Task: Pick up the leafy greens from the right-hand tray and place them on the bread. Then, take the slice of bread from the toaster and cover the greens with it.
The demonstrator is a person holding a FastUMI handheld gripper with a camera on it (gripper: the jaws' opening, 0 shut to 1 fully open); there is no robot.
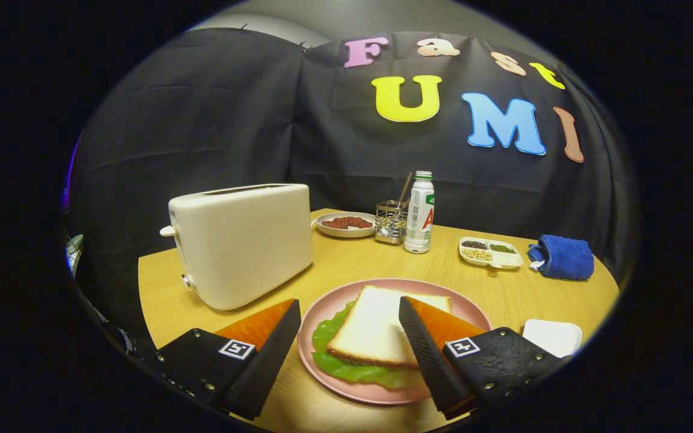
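Already the slice of bread [376,328] lies flat over the leafy greens [346,367] on the pink plate [473,313], green frill showing from under its near and toaster-side edges, as the task wants. Bread looks light, soft, easily dented; best taken by opposite crust edges. The gripper [346,355] stands wide open, holding nothing, fingers straddling the sandwich. The toaster [241,243] stands near the table's [352,264] far-left corner.

Soft, even overhead light is brightening the worktop [503,288]. Fisheye distortion is bending the edges, which are dimming and blurring slightly.
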